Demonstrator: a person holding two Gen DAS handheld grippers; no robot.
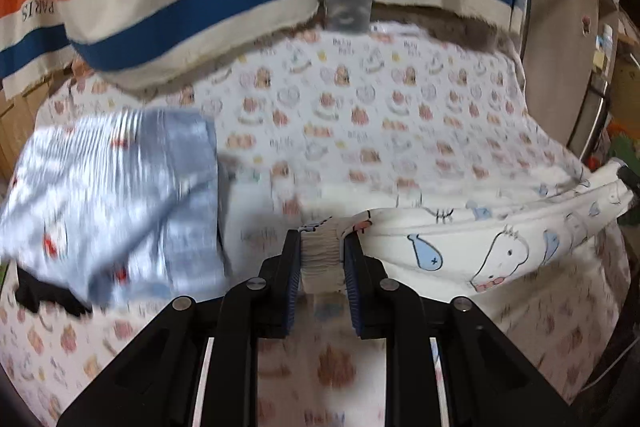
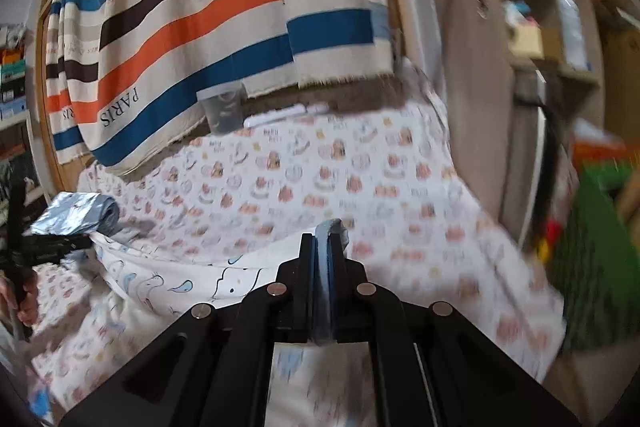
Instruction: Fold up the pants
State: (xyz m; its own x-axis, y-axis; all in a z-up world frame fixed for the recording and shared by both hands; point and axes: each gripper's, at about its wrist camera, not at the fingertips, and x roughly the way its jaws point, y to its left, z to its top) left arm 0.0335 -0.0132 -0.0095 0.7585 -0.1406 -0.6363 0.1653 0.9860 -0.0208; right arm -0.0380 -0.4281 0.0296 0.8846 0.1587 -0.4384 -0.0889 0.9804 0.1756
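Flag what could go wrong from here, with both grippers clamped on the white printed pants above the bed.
1. The left gripper pinches only a bunched bit of the white pants waistband; it may slip out under tension.
2. The right gripper holds a thin blue-grey edge, so the fold could come out skewed.
3. The blue garment lies close by on the bedsheet; the pants might drag it.

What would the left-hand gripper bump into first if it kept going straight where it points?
Probably the white bedsheet printed with little cakes: the left gripper, clamped on the cream cartoon-print pants, points slightly downward at it, with nothing visible between. Depth is uncertain.
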